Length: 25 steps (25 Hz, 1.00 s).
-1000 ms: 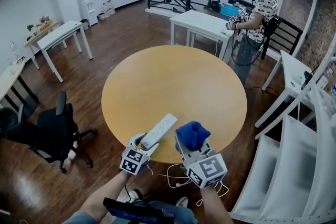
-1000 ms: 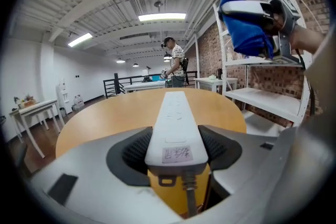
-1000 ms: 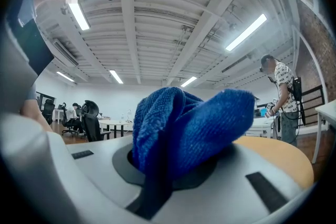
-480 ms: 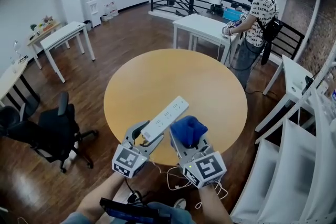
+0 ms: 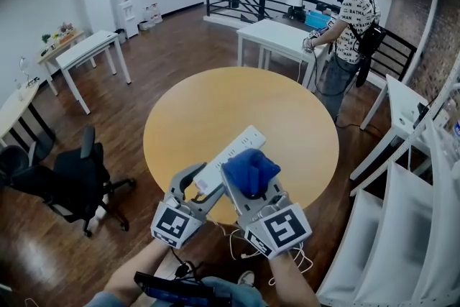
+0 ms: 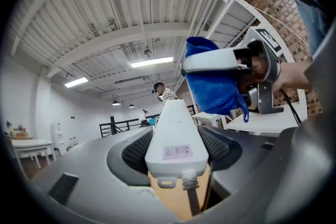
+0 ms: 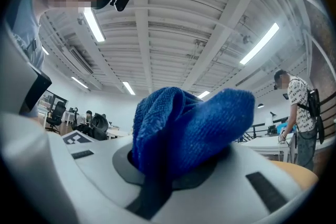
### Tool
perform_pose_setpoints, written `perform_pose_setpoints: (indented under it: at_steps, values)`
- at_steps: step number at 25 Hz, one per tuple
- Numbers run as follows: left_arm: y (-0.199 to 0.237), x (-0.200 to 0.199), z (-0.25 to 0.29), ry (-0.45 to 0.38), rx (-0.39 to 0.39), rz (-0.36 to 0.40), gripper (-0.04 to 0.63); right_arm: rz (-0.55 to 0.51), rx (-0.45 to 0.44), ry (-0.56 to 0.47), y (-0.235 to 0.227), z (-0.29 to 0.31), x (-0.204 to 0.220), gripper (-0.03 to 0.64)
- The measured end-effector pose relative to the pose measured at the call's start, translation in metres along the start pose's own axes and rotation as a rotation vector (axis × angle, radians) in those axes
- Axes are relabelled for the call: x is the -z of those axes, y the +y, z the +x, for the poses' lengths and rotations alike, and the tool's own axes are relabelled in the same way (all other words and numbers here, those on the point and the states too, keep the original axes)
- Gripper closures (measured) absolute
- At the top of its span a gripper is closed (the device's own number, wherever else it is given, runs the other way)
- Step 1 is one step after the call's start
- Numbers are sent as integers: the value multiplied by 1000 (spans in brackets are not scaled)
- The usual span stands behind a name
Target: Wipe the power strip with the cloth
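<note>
At lower centre, my left gripper [image 5: 201,189] pinches the likely stiff, light power strip [image 5: 231,153] by its cord end, my right gripper [image 5: 251,188] clamping the soft cloth [image 5: 248,169] just beside it

Round tan table [image 5: 287,118] on wood floor [image 5: 172,47].
</note>
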<state>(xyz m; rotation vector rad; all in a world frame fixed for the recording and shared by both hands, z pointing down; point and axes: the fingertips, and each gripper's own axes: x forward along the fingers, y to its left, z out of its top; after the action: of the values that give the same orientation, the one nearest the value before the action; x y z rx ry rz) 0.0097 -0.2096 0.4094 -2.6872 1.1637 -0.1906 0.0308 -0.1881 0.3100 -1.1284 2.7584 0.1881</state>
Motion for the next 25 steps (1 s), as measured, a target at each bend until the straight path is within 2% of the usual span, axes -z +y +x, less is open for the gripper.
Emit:
perform_pose_setpoints:
  at_steps: [4, 8, 13, 25]
  values:
    - [-6, -6, -3, -2, -4, 43, 317, -12, -65, 67, 23, 20, -5, 563]
    - [-9, -9, -4, -4, -7, 90, 318, -38, -98, 108, 37, 41, 7, 563]
    - [-8, -10, -4, -2, -14, 114, 318, -77, -126, 162, 46, 50, 22, 563]
    - [1, -11, -9, -21, -20, 84, 316, -130, -11, 118, -30, 40, 7, 563]
